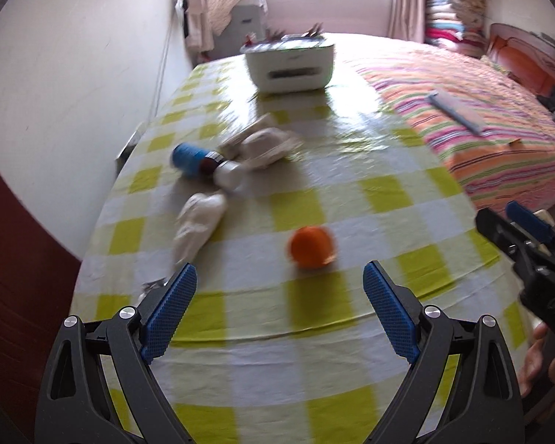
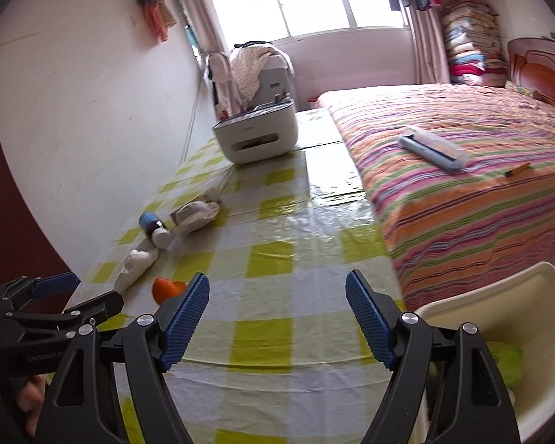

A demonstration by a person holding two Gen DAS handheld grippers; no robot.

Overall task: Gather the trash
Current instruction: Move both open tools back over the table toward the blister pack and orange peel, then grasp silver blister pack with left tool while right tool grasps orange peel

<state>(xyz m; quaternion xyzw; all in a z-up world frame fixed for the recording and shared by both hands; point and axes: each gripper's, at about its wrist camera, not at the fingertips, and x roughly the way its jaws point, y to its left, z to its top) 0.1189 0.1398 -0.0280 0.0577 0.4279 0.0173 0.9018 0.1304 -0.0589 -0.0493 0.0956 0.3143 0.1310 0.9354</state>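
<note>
- left wrist view: the left gripper (image 1: 279,285) has its blue pads spread wide with nothing between them. it hangs over a table (image 1: 351,192) with a yellow and white check cloth.
- an orange ball of trash (image 1: 312,246) lies on the cloth just ahead of the pads, nothing blocking it.
- farther back and to the left lie a white crumpled wad (image 1: 198,224), a tipped bottle with a blue cap (image 1: 207,164) and a bigger crumpled paper heap (image 1: 264,146), all close together. this view is blurry.
- a white printer (image 1: 290,64) sits at the far end of the table. a striped bed (image 1: 492,137) runs beside the table on the right.
- the right gripper (image 1: 518,229) pokes in at the right edge.
- right wrist view: the right gripper (image 2: 277,296) is spread wide too and holds nothing.
- the orange ball of trash (image 2: 166,288) is partly hidden behind its left pad.
- a white bin (image 2: 499,314) stands low on the right, beside the table, with something green (image 2: 507,359) inside.
- the left gripper (image 2: 66,296) shows at the left, with small writing on it too blurry to read for sure.
</note>
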